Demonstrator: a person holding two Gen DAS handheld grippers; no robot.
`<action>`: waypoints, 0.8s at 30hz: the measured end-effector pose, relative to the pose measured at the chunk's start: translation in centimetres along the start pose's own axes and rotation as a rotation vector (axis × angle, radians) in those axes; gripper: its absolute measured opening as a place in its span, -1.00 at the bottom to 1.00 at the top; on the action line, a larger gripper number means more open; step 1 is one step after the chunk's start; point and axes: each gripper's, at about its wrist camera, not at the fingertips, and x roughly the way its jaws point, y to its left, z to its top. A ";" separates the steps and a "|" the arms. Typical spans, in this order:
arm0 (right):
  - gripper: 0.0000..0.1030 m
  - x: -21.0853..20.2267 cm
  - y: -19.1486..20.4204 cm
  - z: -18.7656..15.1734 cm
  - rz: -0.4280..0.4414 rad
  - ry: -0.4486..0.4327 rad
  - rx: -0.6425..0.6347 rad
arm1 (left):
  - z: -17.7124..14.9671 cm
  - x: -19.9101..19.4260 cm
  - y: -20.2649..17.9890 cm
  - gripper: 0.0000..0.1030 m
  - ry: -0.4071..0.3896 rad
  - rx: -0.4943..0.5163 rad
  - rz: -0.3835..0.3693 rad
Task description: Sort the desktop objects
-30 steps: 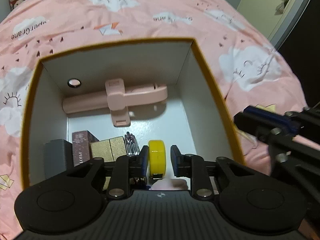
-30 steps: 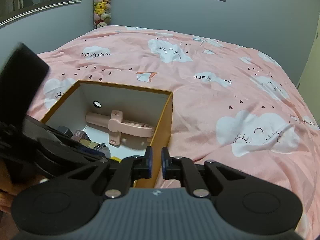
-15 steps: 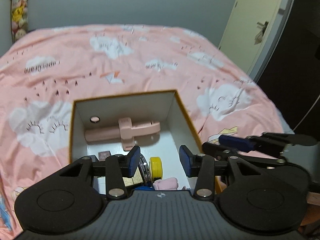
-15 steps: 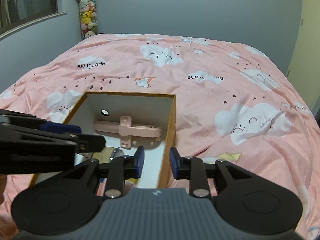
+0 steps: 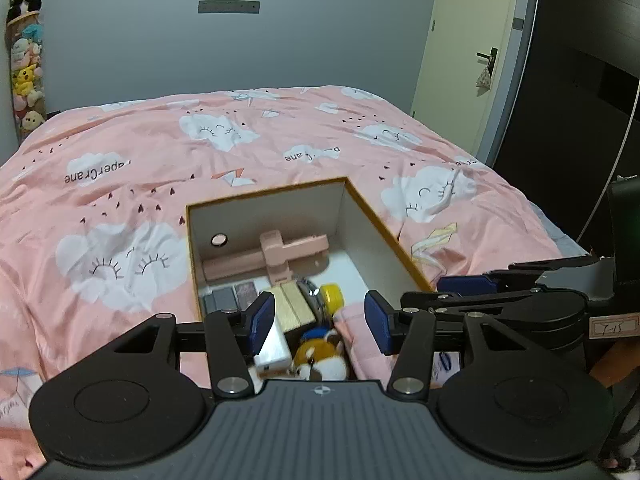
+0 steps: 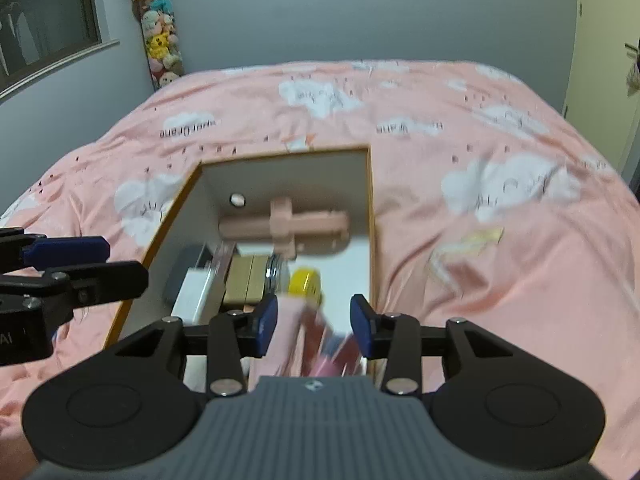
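An open box with an orange rim (image 5: 272,216) sits on the pink bedspread. Inside lie a pink handheld device (image 5: 276,254), a yellow roll (image 5: 334,294), a gold box (image 5: 294,306), a white box (image 5: 274,346), a plush toy (image 5: 320,354) and a pink cloth (image 5: 356,332). My left gripper (image 5: 320,324) hovers above the box's near end, jaws opening, nothing between the pads. My right gripper (image 6: 314,325) hangs over the same end, jaws opening and pressing on nothing; the view is blurred. There the box (image 6: 280,172) and the pink device (image 6: 284,224) show too.
The cloud-print bedspread (image 5: 120,184) spreads out on all sides of the box. A column of plush toys (image 6: 160,40) hangs on the far wall beside a window (image 6: 48,20). A door (image 5: 460,60) stands at the right. Each gripper appears beside the other (image 5: 468,284) (image 6: 66,248).
Both grippers have drawn back and up from the box, and their jaws have widened. The box now looks smaller and more of the room shows.
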 end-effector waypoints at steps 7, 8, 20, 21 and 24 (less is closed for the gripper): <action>-0.11 -0.2 0.7 -2.8 -0.011 0.047 0.003 | -2.2 -0.3 0.4 0.13 0.026 -0.010 0.024; -0.11 -0.2 0.8 -3.1 -0.012 0.053 -0.006 | -2.5 -0.5 0.4 0.13 0.026 -0.008 0.022; -0.09 -0.7 1.6 -5.0 -0.046 0.003 -0.066 | -4.4 -0.3 -0.5 0.13 0.069 0.032 0.046; -0.08 -0.7 1.7 -5.1 -0.048 0.007 -0.070 | -4.5 -0.3 -0.5 0.13 0.070 0.032 0.048; -0.04 -0.3 1.6 -5.3 -0.048 0.033 -0.074 | -4.7 0.0 -0.3 0.13 0.100 0.020 0.063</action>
